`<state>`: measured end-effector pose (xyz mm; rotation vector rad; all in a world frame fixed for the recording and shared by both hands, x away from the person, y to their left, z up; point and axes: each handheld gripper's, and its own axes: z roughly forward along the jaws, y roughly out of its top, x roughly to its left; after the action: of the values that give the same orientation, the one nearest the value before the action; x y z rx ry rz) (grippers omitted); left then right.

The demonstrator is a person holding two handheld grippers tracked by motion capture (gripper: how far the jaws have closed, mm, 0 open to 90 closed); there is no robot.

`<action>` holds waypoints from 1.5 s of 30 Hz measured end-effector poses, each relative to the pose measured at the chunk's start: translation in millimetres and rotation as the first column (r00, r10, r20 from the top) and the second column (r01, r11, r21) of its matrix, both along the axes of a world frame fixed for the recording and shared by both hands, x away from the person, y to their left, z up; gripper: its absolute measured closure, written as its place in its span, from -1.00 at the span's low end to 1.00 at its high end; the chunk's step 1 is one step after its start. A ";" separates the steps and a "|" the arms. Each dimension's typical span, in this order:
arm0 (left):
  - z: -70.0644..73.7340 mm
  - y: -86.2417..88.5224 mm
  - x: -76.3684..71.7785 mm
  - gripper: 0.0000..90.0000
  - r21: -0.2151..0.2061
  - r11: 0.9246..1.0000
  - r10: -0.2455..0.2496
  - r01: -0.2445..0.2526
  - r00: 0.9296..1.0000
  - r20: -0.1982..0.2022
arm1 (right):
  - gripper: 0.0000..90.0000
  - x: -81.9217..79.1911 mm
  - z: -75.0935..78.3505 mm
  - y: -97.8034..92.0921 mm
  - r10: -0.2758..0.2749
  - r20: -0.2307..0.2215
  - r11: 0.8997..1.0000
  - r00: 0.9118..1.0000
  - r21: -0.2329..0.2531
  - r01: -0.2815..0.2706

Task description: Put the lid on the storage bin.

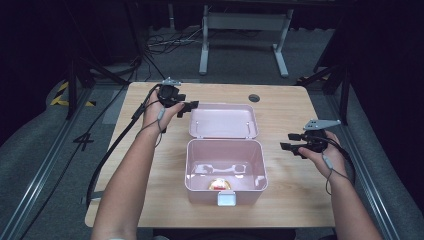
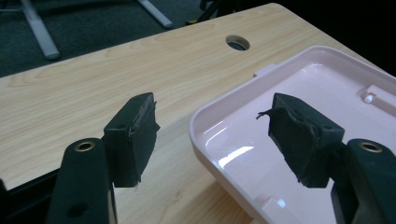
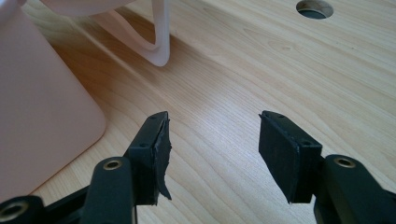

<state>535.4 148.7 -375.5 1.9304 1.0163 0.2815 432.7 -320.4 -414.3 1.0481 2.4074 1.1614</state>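
Box (image 1: 226,172): pink, open, at the middle of the table (image 1: 285,200); latch tab on the wall nearest the person.
Lid (image 1: 223,120): swung fully back, lying flat behind the box with its inner face up, joined to the box's rear edge.
Contents: a small red and yellow item (image 1: 219,184) on the box floor near the front wall; what it is cannot be told.
Left gripper (image 1: 189,107): at the lid's rear left corner, jaws wide apart and holding nothing; in the left gripper view the lid rim (image 2: 210,135) runs between the two pads.
Right gripper (image 1: 292,142): to the right of the box, clear of it, jaws wide apart and empty, above bare wood.
Done: the box looks already opened, lid laid down.
Left: judging by the left gripper at the lid corner, closing the lid seems to be the step at hand; nothing is gripped yet.
Long axis: box and lid both run left to right across the table.
Facing: box opening upward; the lid's free edge points away from the person.
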 end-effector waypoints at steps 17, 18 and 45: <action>-31.9 -13.5 12.6 -0.19 0.008 1.000 -0.027 0.028 0.995 -0.101 | -0.02 -6.0 -0.1 0.2 0.018 0.025 1.000 1.000 0.000 -0.018; -32.9 -14.7 12.6 -0.18 0.001 0.999 -0.033 0.033 0.994 -0.105 | -0.02 -6.1 -0.2 0.0 0.017 0.026 1.000 1.000 0.000 -0.017; -24.8 -8.5 9.9 0.53 -0.016 1.000 -0.019 0.017 0.997 -0.076 | -0.02 -7.0 -0.5 0.2 0.025 0.037 1.000 0.999 -0.001 -0.025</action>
<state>545.4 140.2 -400.3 1.9480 1.0470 0.1909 425.7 -320.2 -414.9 0.9906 2.3991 1.1778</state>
